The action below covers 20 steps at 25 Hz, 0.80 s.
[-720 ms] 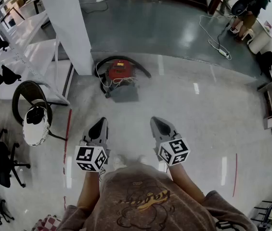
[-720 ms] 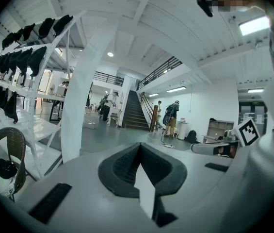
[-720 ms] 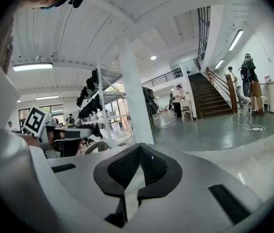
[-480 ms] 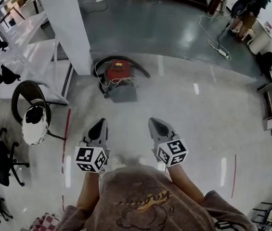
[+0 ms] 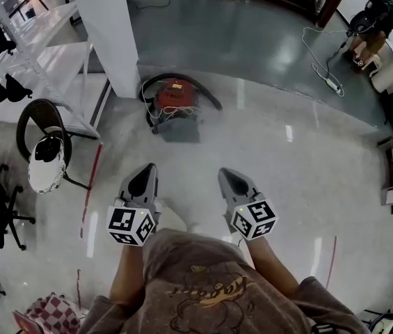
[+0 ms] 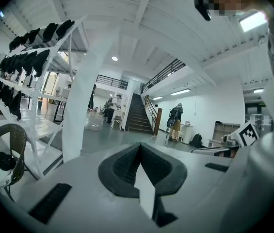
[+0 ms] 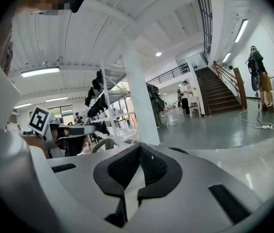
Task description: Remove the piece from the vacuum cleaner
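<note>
Head view: my left gripper (image 5: 145, 174) and right gripper (image 5: 228, 177) are closed, empty, well apart from the red vacuum cleaner (image 5: 175, 97) ahead.

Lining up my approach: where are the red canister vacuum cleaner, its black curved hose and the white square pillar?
red canister vacuum cleaner (image 5: 175, 97), head view, red top
black curved hose (image 5: 207, 93), head view, right arc
white square pillar (image 5: 109, 33), head view, front face

The vacuum cleaner (image 5: 175, 101) is too small to show its parts.
</note>
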Available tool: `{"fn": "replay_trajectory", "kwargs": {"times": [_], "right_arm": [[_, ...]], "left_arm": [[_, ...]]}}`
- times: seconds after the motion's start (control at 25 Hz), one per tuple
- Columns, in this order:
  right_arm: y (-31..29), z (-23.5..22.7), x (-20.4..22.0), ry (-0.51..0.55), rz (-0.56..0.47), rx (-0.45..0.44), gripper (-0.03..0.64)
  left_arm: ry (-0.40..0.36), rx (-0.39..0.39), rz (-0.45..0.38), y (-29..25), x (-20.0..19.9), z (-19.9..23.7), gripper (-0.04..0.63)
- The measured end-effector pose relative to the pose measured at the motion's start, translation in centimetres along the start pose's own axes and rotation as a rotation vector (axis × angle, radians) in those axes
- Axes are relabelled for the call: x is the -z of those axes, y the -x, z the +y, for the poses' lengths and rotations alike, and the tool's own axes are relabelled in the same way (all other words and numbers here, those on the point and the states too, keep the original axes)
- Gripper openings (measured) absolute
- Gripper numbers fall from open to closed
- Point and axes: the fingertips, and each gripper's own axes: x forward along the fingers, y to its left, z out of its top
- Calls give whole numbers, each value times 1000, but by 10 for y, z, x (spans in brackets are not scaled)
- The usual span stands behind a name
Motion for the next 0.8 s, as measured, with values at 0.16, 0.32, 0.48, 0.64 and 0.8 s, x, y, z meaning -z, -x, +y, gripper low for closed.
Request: {"fn": "replay_trajectory", "kwargs": {"times": [0.16,0.32,0.48,0.64,0.8], "right_arm": [[-13,-3,1,-12,5,-15,0],[-41,-8,2,-13,14,-18,0],[-72,-16,-4,-9,17,-9,0],[-109,-24,-13,-11,20,-4,0],[-147,-30,-30,-14,10,7,0]], "left_arm": [[7,-19,-2,-6,-2,10,3],[12,-32,0,-21,-4,33,3],[20,-13,13,-46,-5,54,3],[24,13,26,-80,-11,78,3],[14,59,33,-116,-28,101,3]]}}
